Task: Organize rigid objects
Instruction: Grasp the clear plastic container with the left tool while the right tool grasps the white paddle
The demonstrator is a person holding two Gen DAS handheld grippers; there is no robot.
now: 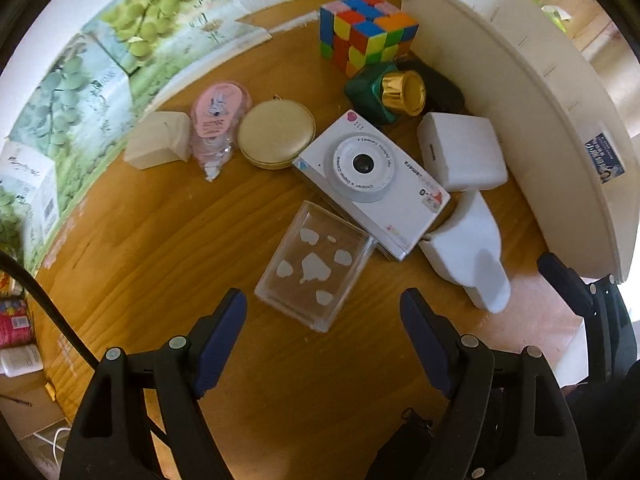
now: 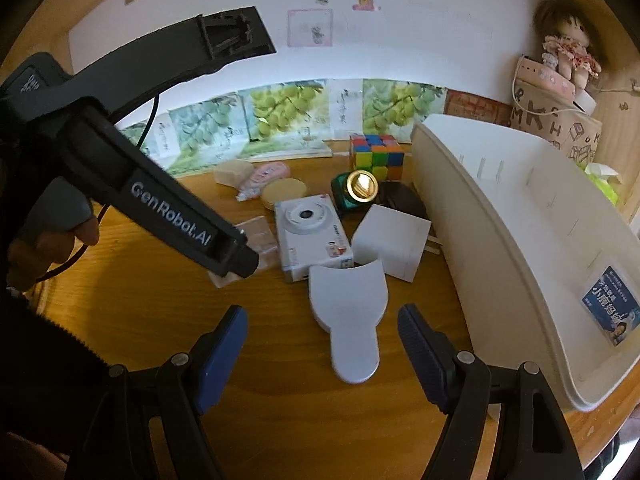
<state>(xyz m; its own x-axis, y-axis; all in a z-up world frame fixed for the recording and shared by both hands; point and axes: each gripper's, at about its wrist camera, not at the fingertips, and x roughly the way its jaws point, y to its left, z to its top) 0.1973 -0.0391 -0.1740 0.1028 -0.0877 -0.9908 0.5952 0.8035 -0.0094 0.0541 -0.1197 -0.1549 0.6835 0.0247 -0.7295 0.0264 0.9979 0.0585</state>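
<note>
On the wooden table lie a clear acrylic block [image 1: 314, 266], a white toy camera [image 1: 372, 184] [image 2: 310, 228], a white paddle-shaped piece [image 1: 470, 252] [image 2: 348, 312], a white box [image 1: 462, 152] [image 2: 394, 242], a green bottle with a gold cap [image 1: 384, 94] [image 2: 356, 192], a colour cube [image 1: 366, 32] [image 2: 376, 156] and a round beige case [image 1: 276, 134]. My left gripper [image 1: 322, 336] is open just in front of the clear block. My right gripper [image 2: 322, 354] is open around the paddle's handle end, not touching it.
A large white bin [image 1: 528, 92] [image 2: 520, 248] stands at the right. A pink packet [image 1: 214, 120] and a cream block [image 1: 160, 140] lie at the back left. Printed grape boxes [image 2: 280, 116] line the wall. A doll [image 2: 568, 48] sits at the far right.
</note>
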